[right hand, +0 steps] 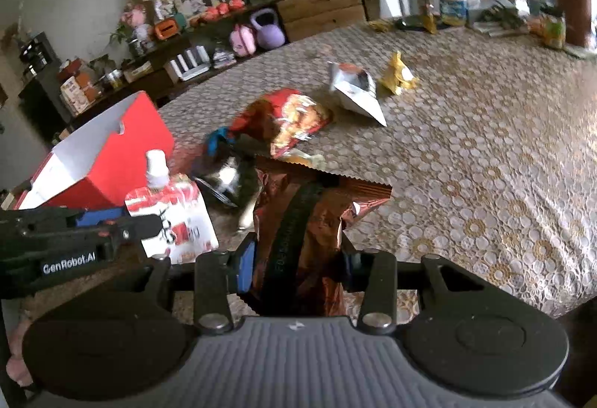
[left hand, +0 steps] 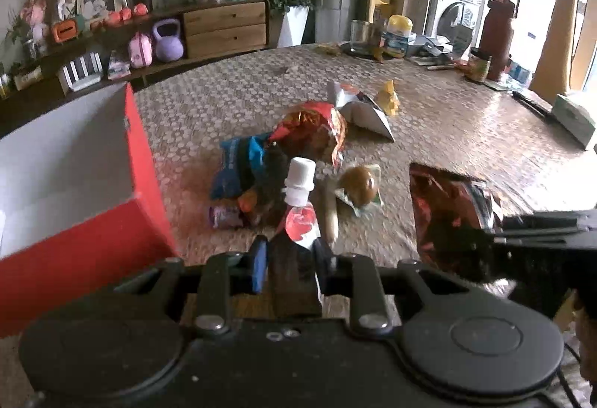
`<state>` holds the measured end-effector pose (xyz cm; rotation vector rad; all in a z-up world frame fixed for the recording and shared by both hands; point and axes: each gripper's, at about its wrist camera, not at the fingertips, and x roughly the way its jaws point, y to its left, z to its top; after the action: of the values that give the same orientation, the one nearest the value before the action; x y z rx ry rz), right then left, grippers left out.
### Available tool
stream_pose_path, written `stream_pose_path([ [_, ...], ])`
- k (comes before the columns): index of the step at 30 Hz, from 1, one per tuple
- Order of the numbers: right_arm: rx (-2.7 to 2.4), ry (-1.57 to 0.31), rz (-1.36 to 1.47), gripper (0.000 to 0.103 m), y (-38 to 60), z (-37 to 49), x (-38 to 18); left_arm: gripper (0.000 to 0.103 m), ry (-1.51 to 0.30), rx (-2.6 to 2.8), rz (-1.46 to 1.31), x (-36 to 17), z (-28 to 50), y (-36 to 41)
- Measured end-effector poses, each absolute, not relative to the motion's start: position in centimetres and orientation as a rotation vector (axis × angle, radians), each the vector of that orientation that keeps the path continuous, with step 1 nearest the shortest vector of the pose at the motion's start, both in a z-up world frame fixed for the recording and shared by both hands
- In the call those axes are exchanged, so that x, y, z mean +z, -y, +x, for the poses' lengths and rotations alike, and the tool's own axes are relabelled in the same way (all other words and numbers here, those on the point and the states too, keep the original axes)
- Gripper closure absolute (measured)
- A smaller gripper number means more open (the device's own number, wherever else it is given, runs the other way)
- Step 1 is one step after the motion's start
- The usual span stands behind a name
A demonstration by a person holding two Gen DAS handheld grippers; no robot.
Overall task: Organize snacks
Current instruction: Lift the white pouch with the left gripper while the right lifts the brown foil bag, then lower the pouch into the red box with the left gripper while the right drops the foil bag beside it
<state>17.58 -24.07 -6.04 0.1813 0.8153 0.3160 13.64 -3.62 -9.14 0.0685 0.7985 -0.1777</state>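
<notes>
Both jaws clamped: left gripper (left hand: 289, 260) on spouted drink pouch (left hand: 300, 217), right gripper (right hand: 298, 259) on foil snack bag (right hand: 298, 221), above table, red box (left hand: 141, 154) left. Risk: slick, limp packaging slipping out mid-carry.

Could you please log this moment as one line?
left gripper: holds spouted pouch | right gripper: holds brown snack bag | red box: open

A table (left hand: 466, 132) under a lace-patterned cloth carried everything. At its near left stood a red box (left hand: 145, 162), open-topped. In the middle lay a heap of snack bags (left hand: 309, 132) — a white packet (left hand: 362, 109) and a small yellow one (left hand: 388, 96) just beyond it. Along the far right edge stood a glass (left hand: 360, 35), a yellow-lidded tub (left hand: 397, 35) and a dark red flask (left hand: 498, 31).
</notes>
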Motion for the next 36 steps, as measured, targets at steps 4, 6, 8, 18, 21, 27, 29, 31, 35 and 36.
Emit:
stream_pose_path([
  [4,0.341,-0.815,0.157,0.062,22.8,16.5,-5.2,0.08,-0.797,-0.171,0.046,-8.5,12.1,2.1],
  [6,0.361,-0.81,0.145,0.062,22.0,16.0,-4.6,0.08,-0.792,-0.168,0.038,-8.0,11.4,1.4],
  [8,0.384,-0.798,0.127,0.062,21.0,15.5,-3.9,0.08,-0.78,-0.163,0.036,-7.3,10.6,0.7],
  [18,0.497,-0.72,0.008,0.062,15.5,15.2,0.7,0.08,-0.728,-0.134,0.014,-2.9,8.9,-2.8],
  [21,0.53,-0.695,-0.022,0.062,13.6,15.7,2.0,0.08,-0.707,-0.118,0.008,-1.4,8.9,-3.9],
  [27,0.589,-0.667,-0.073,0.062,9.2,17.5,4.0,0.08,-0.663,-0.079,-0.007,1.2,9.8,-6.8],
  [29,0.605,-0.664,-0.082,0.062,7.6,18.3,4.3,0.08,-0.648,-0.054,-0.005,1.8,10.4,-7.8],
  [31,0.617,-0.663,-0.09,0.062,6.2,19.0,4.4,0.08,-0.639,-0.027,-0.006,2.2,11.1,-9.1],
  [35,0.645,-0.672,-0.108,0.062,3.2,20.5,4.2,0.08,-0.638,0.02,-0.003,2.3,12.6,-11.2],
  [36,0.652,-0.678,-0.116,0.062,2.4,20.9,4.0,0.08,-0.64,0.031,-0.004,2.2,13.0,-11.8],
])
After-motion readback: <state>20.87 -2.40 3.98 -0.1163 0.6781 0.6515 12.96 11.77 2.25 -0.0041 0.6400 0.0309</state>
